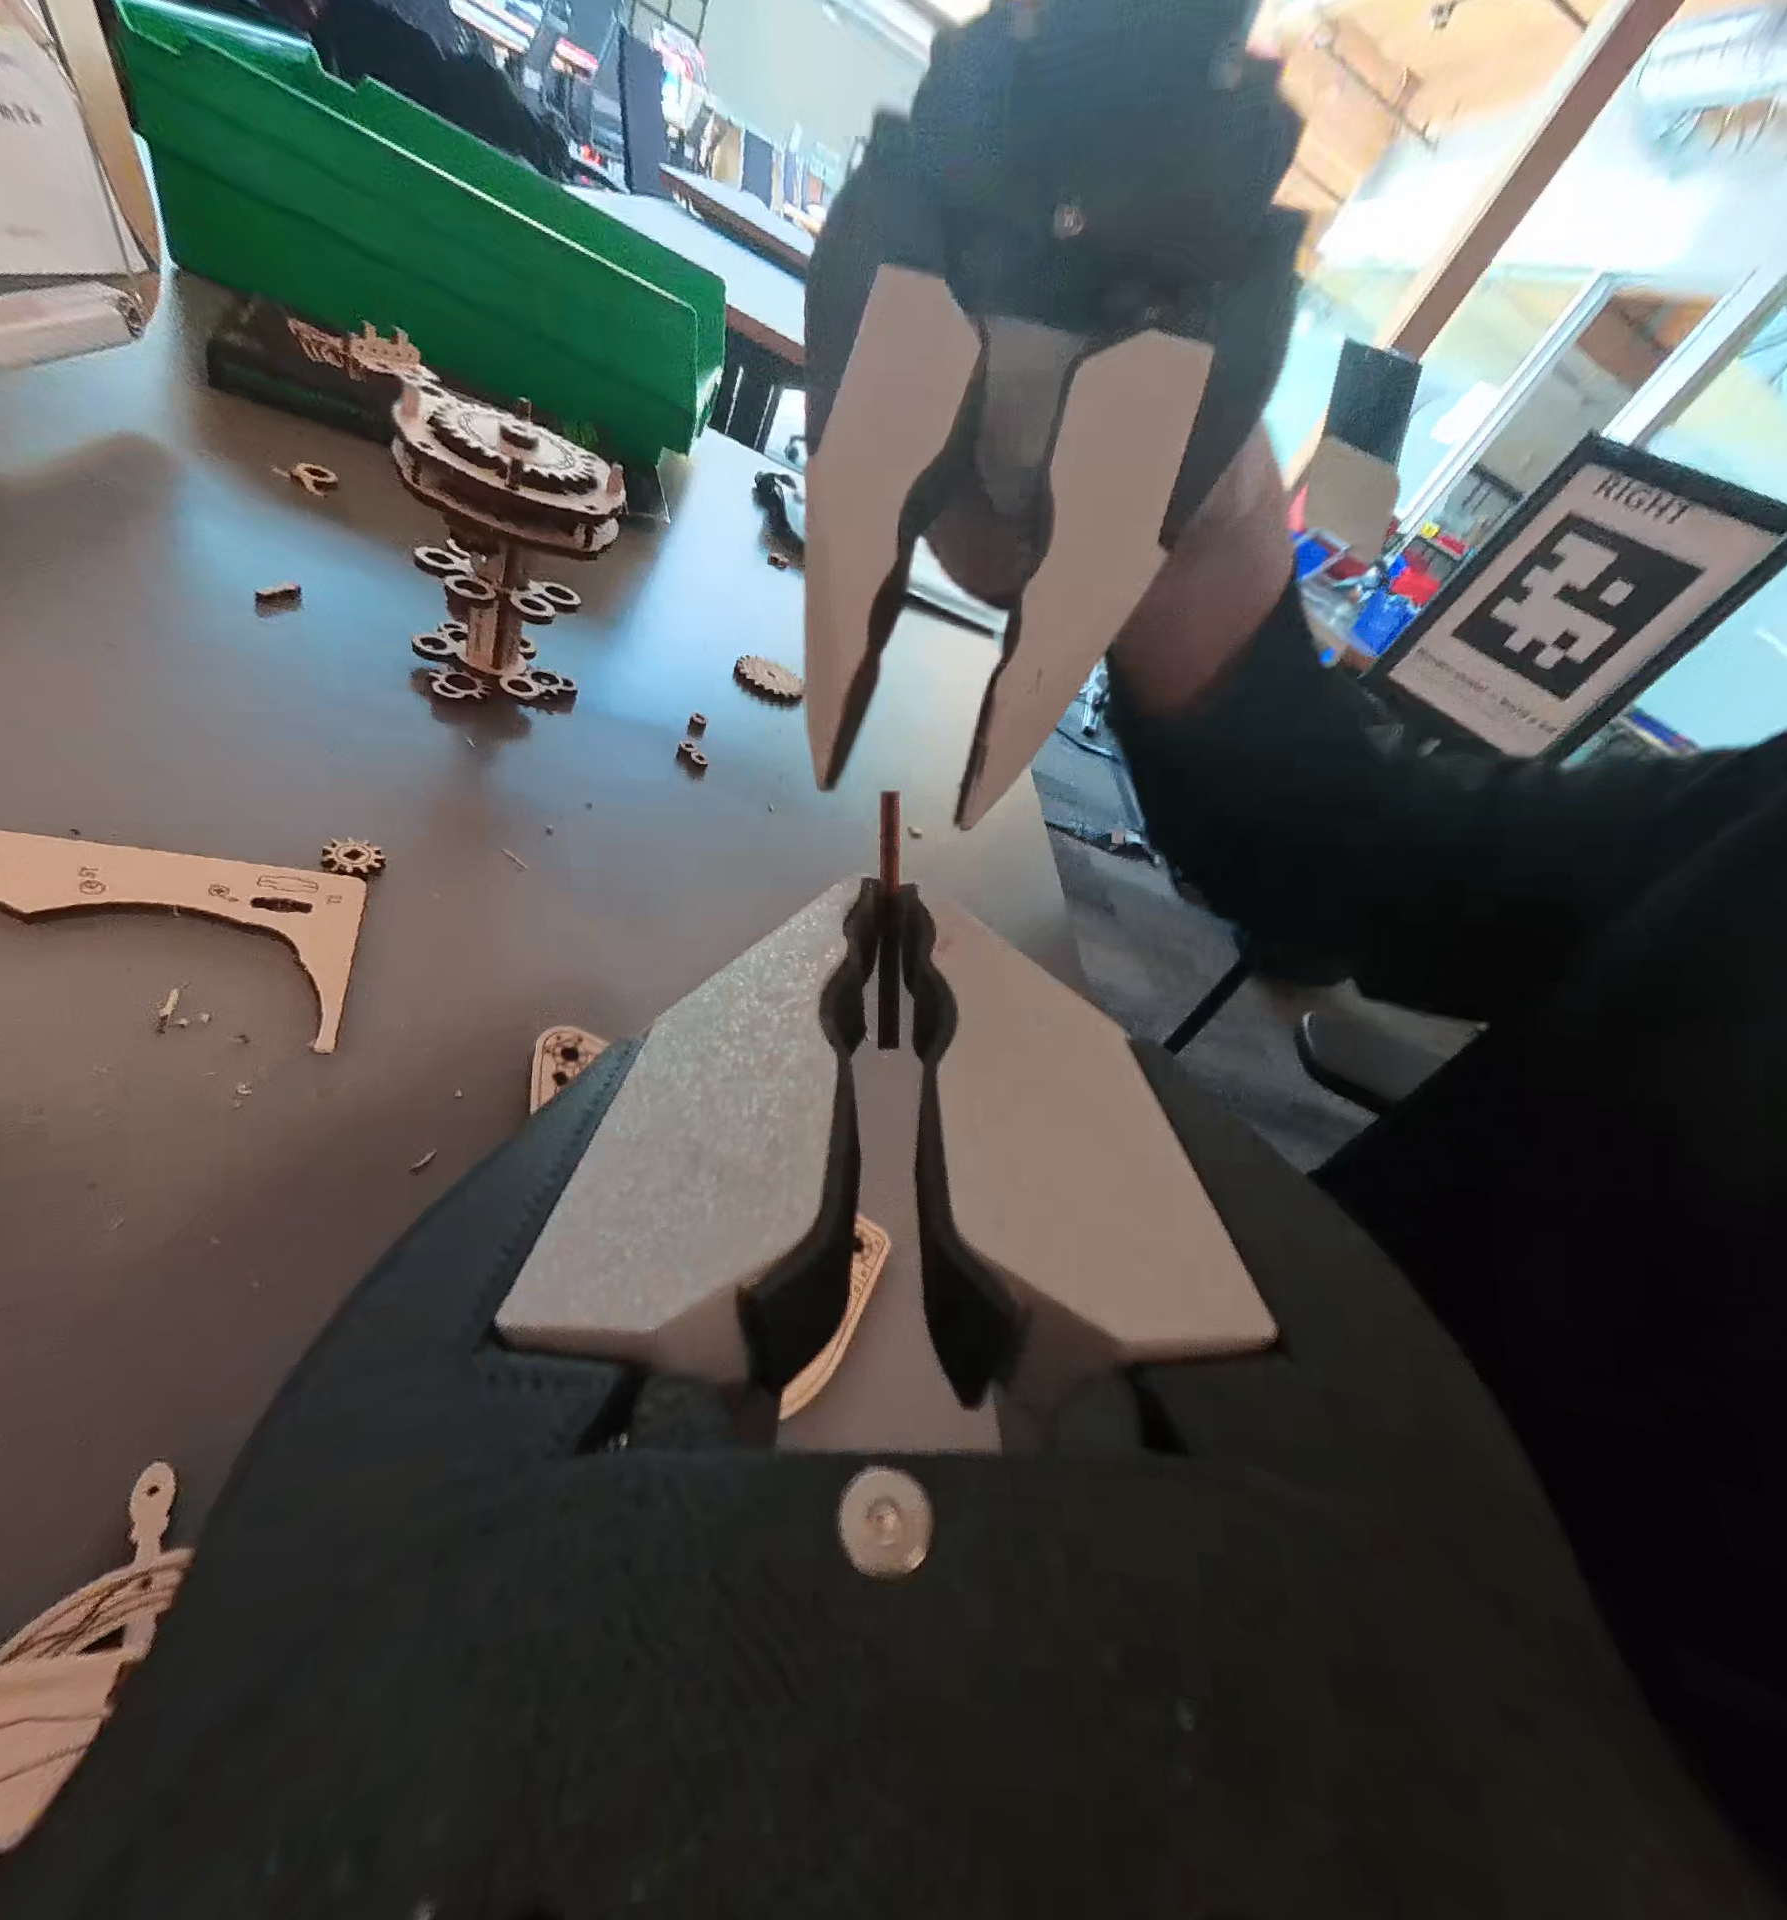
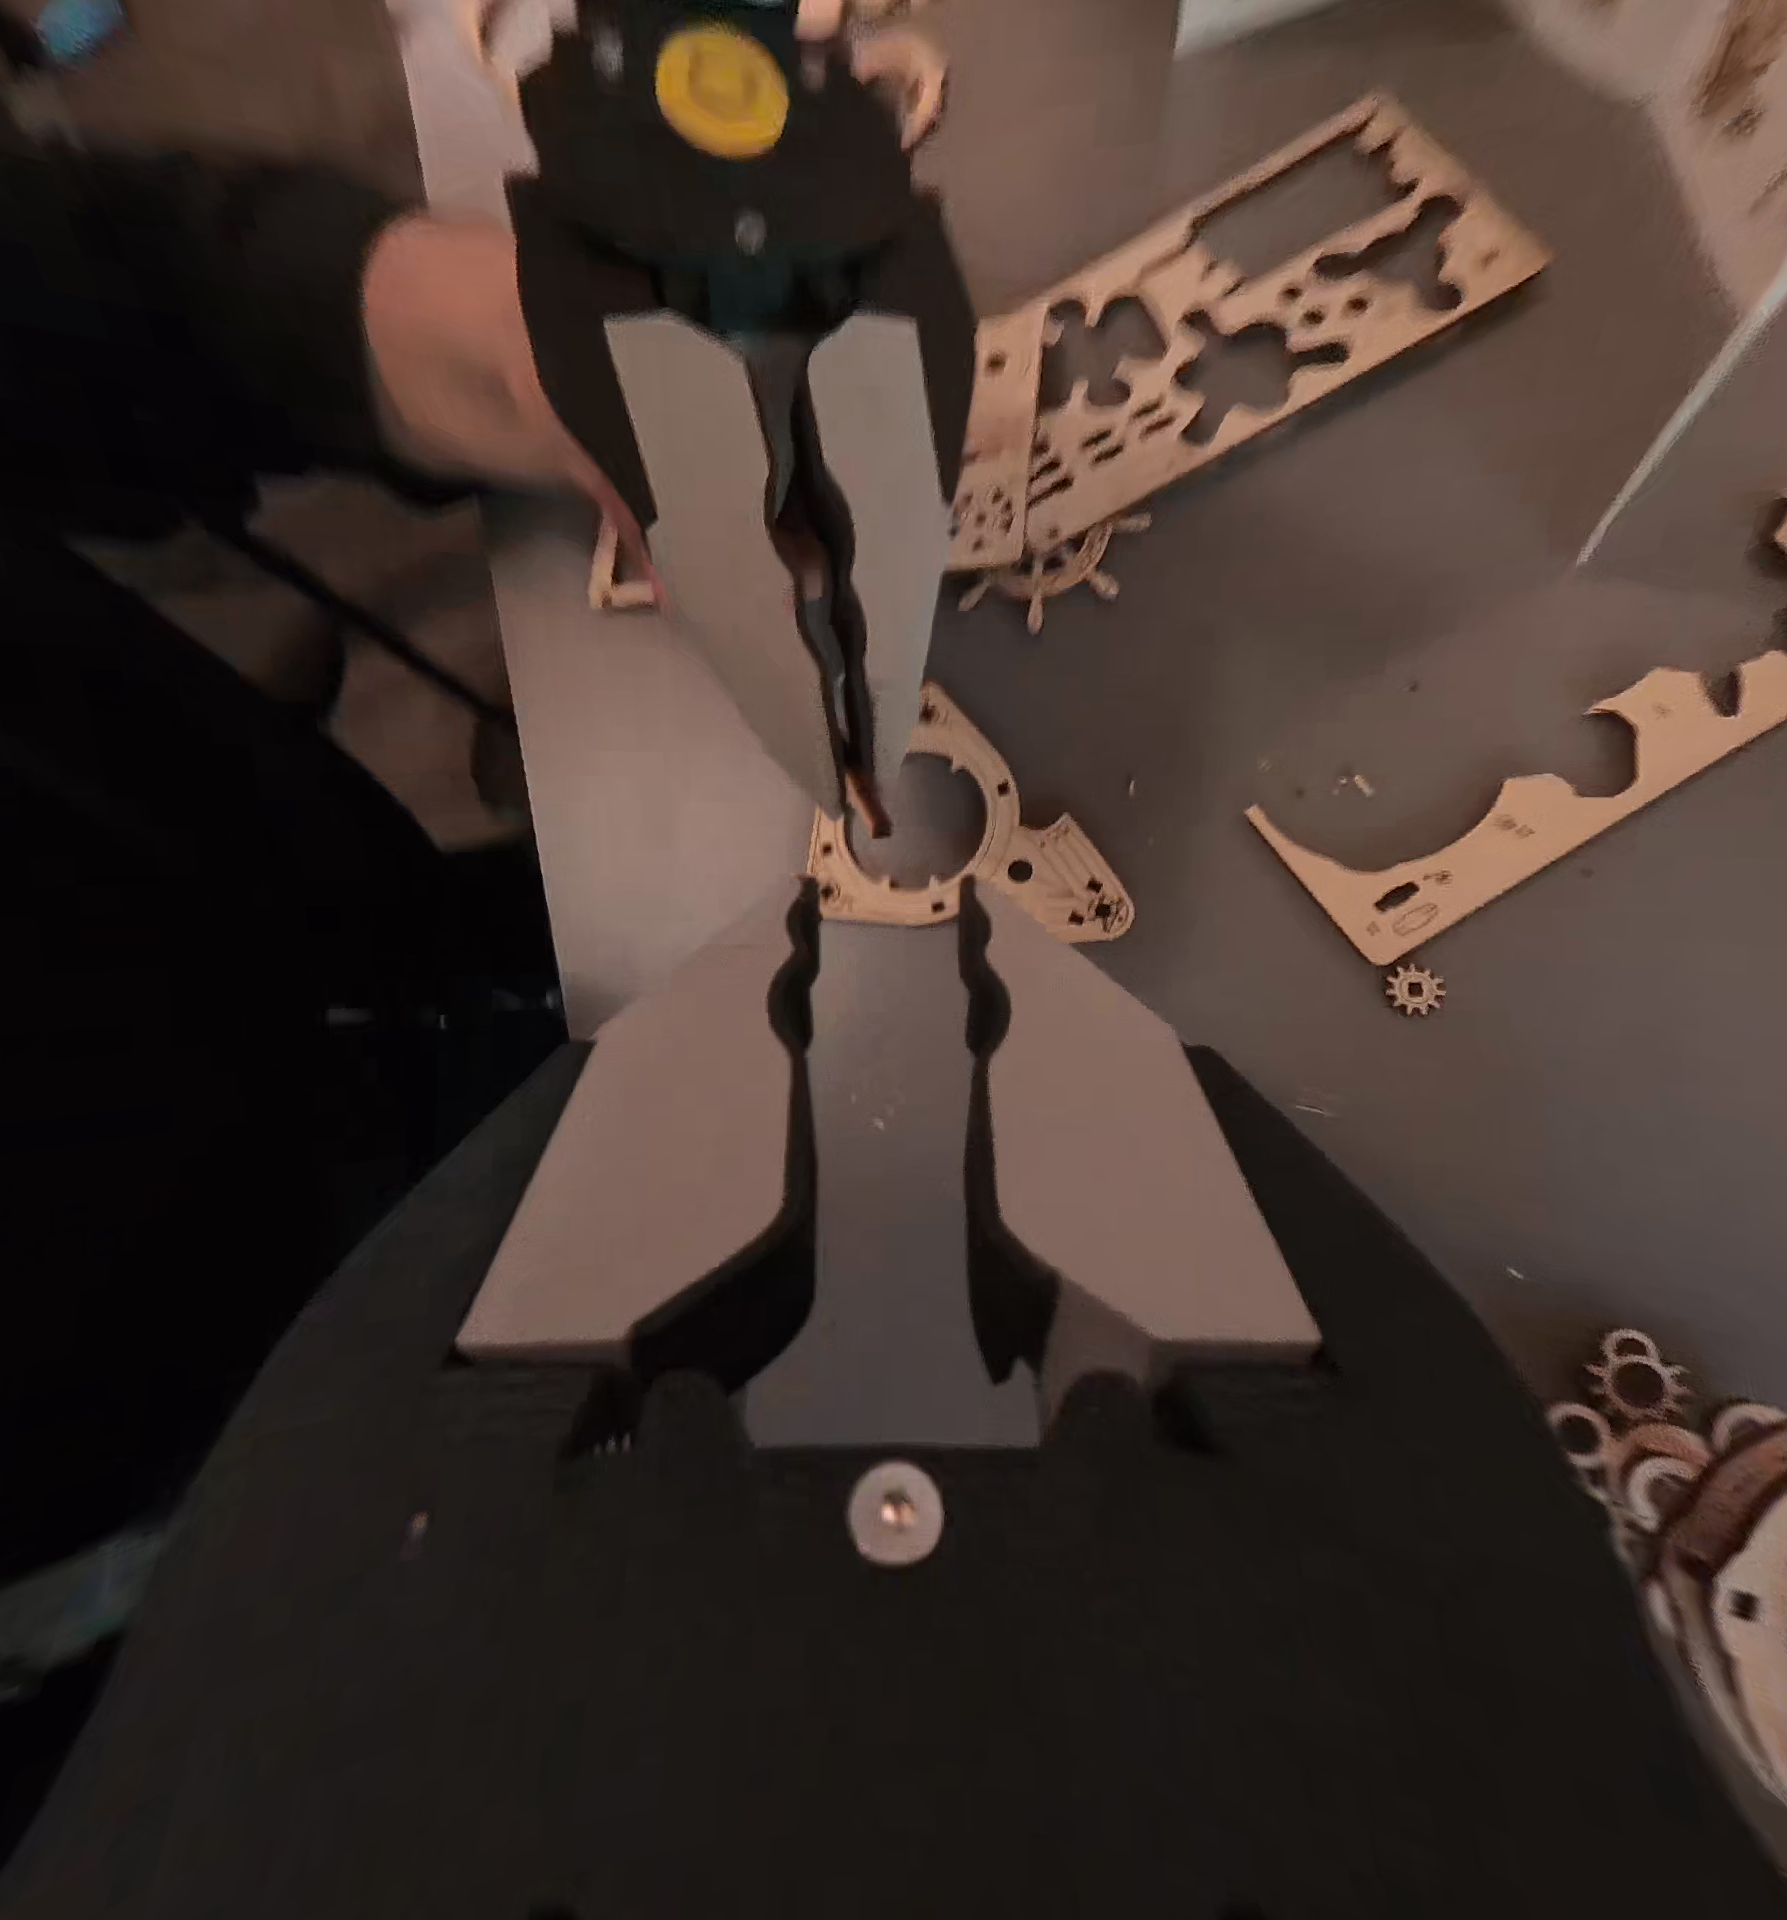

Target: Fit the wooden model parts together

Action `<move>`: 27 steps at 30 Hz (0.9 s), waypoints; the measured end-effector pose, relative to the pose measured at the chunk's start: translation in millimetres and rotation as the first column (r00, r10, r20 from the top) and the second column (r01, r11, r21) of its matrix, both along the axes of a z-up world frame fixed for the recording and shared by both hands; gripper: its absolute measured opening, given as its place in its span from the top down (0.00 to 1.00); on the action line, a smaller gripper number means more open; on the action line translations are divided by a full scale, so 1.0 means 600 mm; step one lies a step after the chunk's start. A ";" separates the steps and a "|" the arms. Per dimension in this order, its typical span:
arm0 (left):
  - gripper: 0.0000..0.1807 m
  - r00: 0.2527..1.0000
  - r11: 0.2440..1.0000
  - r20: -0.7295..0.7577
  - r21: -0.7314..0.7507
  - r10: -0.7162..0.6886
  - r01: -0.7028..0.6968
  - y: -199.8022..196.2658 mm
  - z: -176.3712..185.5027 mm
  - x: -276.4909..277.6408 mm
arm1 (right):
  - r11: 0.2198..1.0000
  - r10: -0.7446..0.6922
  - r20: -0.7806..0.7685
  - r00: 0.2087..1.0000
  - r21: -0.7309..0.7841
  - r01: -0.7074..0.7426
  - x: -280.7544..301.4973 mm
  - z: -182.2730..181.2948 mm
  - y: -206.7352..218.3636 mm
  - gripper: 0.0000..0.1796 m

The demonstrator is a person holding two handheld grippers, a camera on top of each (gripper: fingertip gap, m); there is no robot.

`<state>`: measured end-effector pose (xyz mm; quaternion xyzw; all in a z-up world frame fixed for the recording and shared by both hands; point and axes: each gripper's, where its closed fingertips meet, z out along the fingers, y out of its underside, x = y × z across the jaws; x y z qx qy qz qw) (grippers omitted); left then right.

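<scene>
My left gripper (image 1: 889, 896) is shut on a thin dark wooden piece (image 1: 889, 836) that stands upright and pokes out past its tips. My right gripper (image 1: 897, 802) comes down from above, open, with its tips on either side of the piece's top end and not touching it. In the right wrist view my right gripper (image 2: 889, 896) is open and empty, and the left gripper (image 2: 861, 795) points toward it with the thin piece (image 2: 875, 818) in its tips. A flat wooden ring plate (image 2: 1014, 862) lies on the table beneath both.
An assembled wooden gear model (image 1: 504, 488) stands at the back left and also shows in the right wrist view (image 2: 1751, 1558). Cut-out wooden sheets (image 1: 193, 894) (image 2: 1232, 343), small gears (image 1: 769, 681) (image 2: 1414, 987), a green bin (image 1: 401, 229) and a marker sign (image 1: 1585, 592) surround the dark table. My two grippers' fingertips are within a few centimetres of each other. It is some 15 centimetres from my right tips to the assembled wooden gear model (image 1: 504, 488).
</scene>
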<state>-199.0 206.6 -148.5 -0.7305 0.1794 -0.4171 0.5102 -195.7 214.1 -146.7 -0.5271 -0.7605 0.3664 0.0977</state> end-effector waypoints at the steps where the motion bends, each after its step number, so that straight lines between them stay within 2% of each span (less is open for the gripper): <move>1: 0.99 1.000 1.000 0.016 0.001 0.001 -0.001 0.001 0.002 0.001 | 0.998 -0.038 -0.049 0.998 -0.045 0.035 -0.001 0.003 0.005 0.87; 3: 0.99 0.998 1.000 0.069 0.003 0.001 -0.001 0.002 0.009 0.005 | 0.985 -0.079 -0.140 0.987 -0.164 0.055 -0.002 0.018 0.001 0.87; 5: 1.00 0.996 1.000 0.093 0.001 0.006 -0.006 0.004 0.011 0.007 | 0.963 -0.095 -0.208 0.974 -0.265 0.037 0.004 0.034 -0.007 0.95; 7: 0.99 0.996 1.000 0.092 0.010 0.002 -0.003 0.004 0.011 0.009 | 0.954 -0.139 -0.213 0.967 -0.292 0.073 0.002 0.032 0.002 0.96; 9: 1.00 0.994 1.000 0.107 0.014 0.005 -0.006 0.005 0.014 0.010 | 0.947 -0.120 -0.205 0.971 -0.316 0.050 0.003 0.031 -0.003 0.99; 12: 1.00 0.992 1.000 0.126 0.030 -0.003 0.000 0.004 0.022 0.016 | 0.954 -0.131 -0.183 0.974 -0.291 0.074 -0.003 0.019 0.002 0.89; 13: 1.00 0.992 0.999 0.126 0.036 -0.004 0.000 0.005 0.024 0.017 | 0.954 -0.138 -0.189 0.972 -0.288 0.079 -0.007 0.018 0.004 0.90; 15: 1.00 0.992 0.999 0.128 0.038 0.008 -0.013 0.007 0.026 0.017 | 0.944 -0.098 -0.203 0.974 -0.329 0.027 -0.005 0.025 -0.009 1.00; 24: 0.99 0.998 1.000 0.060 0.002 0.006 -0.006 0.012 0.001 0.023 | 0.945 -0.094 -0.209 0.973 -0.325 0.022 -0.015 0.020 -0.012 1.00; 27: 0.99 0.999 1.000 0.044 0.019 0.015 -0.016 0.012 0.003 0.022 | 0.963 -0.146 -0.208 0.967 -0.254 0.091 0.007 0.020 0.025 1.00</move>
